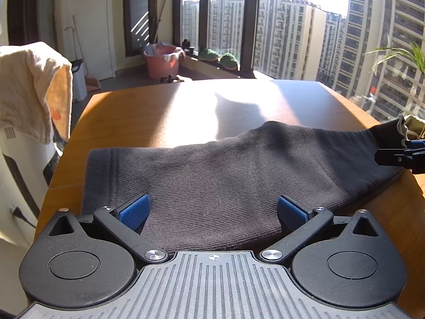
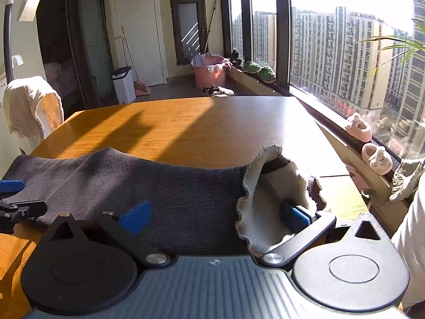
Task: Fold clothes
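A dark grey knit garment [image 1: 212,175] lies across the near part of the wooden table [image 1: 186,111]; it also shows in the right wrist view [image 2: 159,191]. It has a cream fleece lining [image 2: 265,196] that curls up at its right end. My left gripper [image 1: 212,212] is open, its blue pads wide apart over the garment's near edge. My right gripper [image 2: 215,215] is open, with the garment's right end between its pads; the lining drapes over the right finger [image 2: 297,216]. The right gripper's tip shows at the far right of the left wrist view [image 1: 403,155].
A chair with a cream towel [image 1: 32,87] stands left of the table. A pink bucket [image 1: 163,62] and a white bin [image 2: 122,83] are on the floor beyond. Pale slippers [image 2: 358,127] sit on the window ledge on the right.
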The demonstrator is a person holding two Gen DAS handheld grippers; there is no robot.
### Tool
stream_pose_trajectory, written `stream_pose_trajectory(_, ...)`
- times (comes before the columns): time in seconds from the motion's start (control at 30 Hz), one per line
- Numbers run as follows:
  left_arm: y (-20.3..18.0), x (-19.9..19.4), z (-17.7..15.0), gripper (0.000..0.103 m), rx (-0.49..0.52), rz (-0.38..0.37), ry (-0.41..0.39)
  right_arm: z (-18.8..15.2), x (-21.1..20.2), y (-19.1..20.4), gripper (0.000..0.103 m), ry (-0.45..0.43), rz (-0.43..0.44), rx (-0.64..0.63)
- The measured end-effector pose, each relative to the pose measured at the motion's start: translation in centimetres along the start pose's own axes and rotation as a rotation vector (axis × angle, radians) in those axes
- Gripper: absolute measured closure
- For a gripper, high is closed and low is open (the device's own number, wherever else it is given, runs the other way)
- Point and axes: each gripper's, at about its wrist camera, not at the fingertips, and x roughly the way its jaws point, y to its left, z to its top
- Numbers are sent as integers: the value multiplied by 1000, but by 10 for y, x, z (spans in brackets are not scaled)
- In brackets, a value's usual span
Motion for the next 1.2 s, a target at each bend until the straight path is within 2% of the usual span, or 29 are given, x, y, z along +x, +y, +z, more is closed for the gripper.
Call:
stream_pose_trajectory(0.07,1,0,0,0,-24,-20,1,-1,0,1,0,-6,-7,-12)
stream_pose_trajectory(0.57,3,-2,0,0,-14,-12,0,-6,-5,10,1,-48,-64,-99)
stream_pose_trajectory(0.67,3,1,2,0,-10,-10,1,-14,-15,-16,2,-47,-123,-91)
stream_pose_trajectory(0.73,3,0,1,0,-11,-10,1,-19,-20,-24,2,-53,-199,-97)
stream_pose_trajectory(0.8,3,-1,1,0,-12,-9,-2,-18,-27,-31,9,-61,-191,-76)
stream_pose_trajectory(0.87,2,-2,1,0,3,-5,-6,-13,-32,-26,30,-75,-121,-77)
stream_pose_trajectory(0.93,2,-9,1,0,53,0,-31,-5,-32,-1,38,-97,-64,-134)
stream_pose_trajectory(1.03,13,-36,3,0,142,65,-137,6,-24,49,56,-103,71,-290)
stream_pose_trajectory(1.13,34,-67,3,0,223,139,-208,6,-12,109,59,-61,265,-452)
stream_pose_trajectory(1.2,48,-81,4,2,258,169,-220,-2,-5,145,57,-42,373,-546)
